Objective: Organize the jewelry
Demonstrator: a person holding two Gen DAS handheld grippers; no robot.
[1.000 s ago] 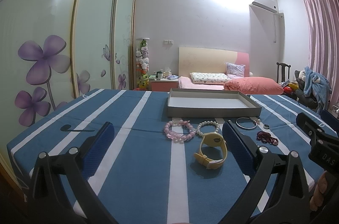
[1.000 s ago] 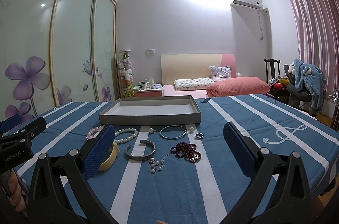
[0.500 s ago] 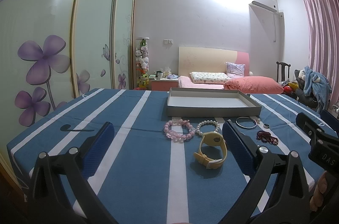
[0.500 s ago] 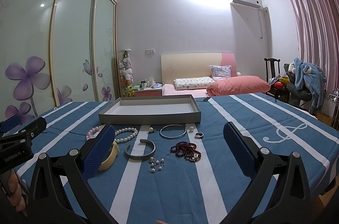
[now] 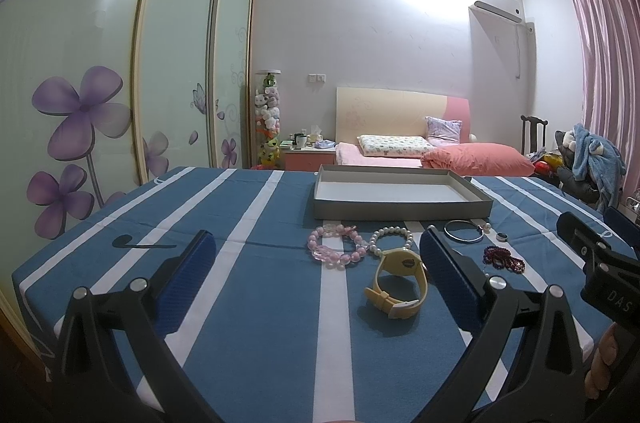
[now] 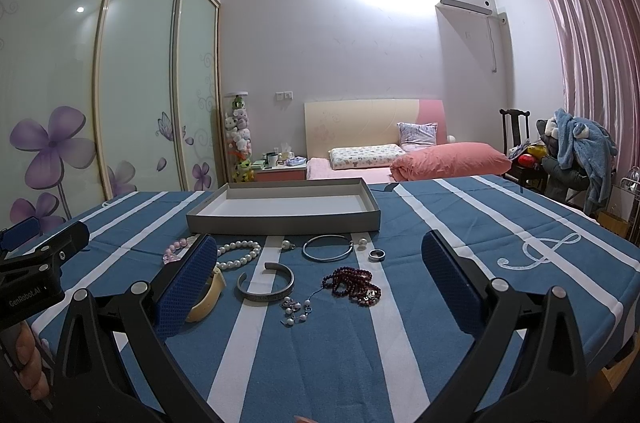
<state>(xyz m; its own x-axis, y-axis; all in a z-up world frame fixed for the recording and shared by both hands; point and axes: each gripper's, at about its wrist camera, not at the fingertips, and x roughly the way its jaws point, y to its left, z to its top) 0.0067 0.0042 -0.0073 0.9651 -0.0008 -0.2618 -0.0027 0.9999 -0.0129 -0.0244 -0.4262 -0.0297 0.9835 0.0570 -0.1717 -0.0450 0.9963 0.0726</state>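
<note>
A shallow grey tray (image 5: 400, 209) (image 6: 280, 221) with nothing in it sits on the striped blue tablecloth. In front of it lie a pink bead bracelet (image 5: 336, 249), a white pearl bracelet (image 5: 390, 239) (image 6: 238, 255), a yellow watch (image 5: 400, 283) (image 6: 206, 299), a thin silver bangle (image 6: 327, 249), a grey cuff (image 6: 265, 282), a small ring (image 6: 377, 254), dark red beads (image 6: 354, 285) and a pearl trinket (image 6: 294, 307). My left gripper (image 5: 316, 283) hovers open near the watch. My right gripper (image 6: 320, 281) hovers open over the cuff and red beads. Neither holds anything.
The tablecloth (image 6: 500, 235) spreads wide to the right and front. A wardrobe with sliding flower-painted doors (image 5: 120, 83) stands left. A bed (image 6: 400, 159) and a chair piled with clothes (image 6: 576, 151) are behind the table. A person's fingers (image 6: 30, 367) hold the left tool.
</note>
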